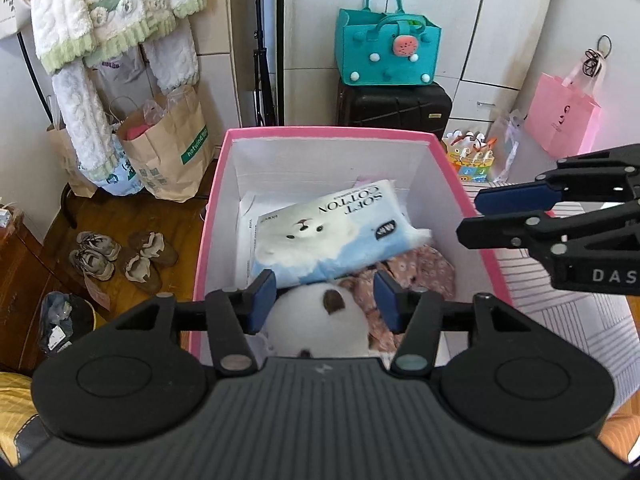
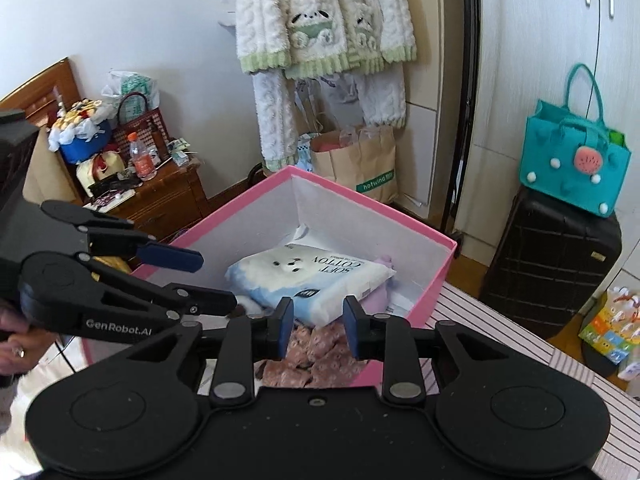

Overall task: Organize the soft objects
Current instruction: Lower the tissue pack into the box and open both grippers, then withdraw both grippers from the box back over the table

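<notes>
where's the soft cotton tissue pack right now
The soft cotton tissue pack lies inside the pink box, tilted across the middle, its near edge resting over the white plush toy and floral cloth.

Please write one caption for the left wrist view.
Open left gripper above pink cardboard box holding white plush toy.

light: bright, even daylight | shadows: soft | focus: sharp | edges: strong fisheye bending, dark corners

Left gripper (image 1: 326, 300) and right gripper (image 2: 316, 326) parted, empty.
</notes>
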The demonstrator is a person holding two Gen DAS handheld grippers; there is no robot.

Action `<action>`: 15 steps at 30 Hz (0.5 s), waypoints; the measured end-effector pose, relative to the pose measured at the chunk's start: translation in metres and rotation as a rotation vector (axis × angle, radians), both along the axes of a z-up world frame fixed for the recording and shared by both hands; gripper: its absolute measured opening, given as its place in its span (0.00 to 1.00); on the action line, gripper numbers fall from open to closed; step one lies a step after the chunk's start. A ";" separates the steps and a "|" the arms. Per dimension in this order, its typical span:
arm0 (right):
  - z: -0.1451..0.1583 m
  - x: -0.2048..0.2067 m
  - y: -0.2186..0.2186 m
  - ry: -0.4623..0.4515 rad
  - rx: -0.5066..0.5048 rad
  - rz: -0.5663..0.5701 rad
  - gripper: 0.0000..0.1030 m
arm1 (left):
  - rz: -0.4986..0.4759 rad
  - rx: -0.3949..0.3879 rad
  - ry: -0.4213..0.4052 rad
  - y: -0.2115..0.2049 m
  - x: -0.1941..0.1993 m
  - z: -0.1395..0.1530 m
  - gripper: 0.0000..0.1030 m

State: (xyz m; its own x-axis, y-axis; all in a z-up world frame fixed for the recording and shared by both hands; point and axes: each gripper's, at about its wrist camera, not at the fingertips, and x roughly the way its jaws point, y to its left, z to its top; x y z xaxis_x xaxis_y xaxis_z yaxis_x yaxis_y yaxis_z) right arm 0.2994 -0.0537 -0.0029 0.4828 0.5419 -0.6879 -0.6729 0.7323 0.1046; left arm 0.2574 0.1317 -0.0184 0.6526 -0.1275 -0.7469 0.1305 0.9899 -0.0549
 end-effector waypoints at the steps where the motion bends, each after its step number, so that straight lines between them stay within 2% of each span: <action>1: 0.003 -0.004 -0.003 -0.003 0.001 0.003 0.33 | -0.003 0.003 -0.002 -0.001 -0.004 0.003 0.54; 10: 0.036 -0.049 -0.026 -0.049 0.036 0.039 0.39 | -0.036 0.026 -0.036 -0.014 -0.048 0.033 0.60; 15: 0.052 -0.073 -0.039 -0.057 0.065 0.068 0.39 | -0.060 0.021 -0.042 -0.020 -0.071 0.049 0.60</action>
State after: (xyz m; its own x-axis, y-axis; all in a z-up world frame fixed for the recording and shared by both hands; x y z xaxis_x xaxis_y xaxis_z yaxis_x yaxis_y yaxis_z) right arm 0.2268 -0.0927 0.0488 0.4809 0.6172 -0.6227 -0.7268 0.6779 0.1107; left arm 0.1864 0.1113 0.0307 0.6751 -0.1518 -0.7219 0.1917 0.9811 -0.0270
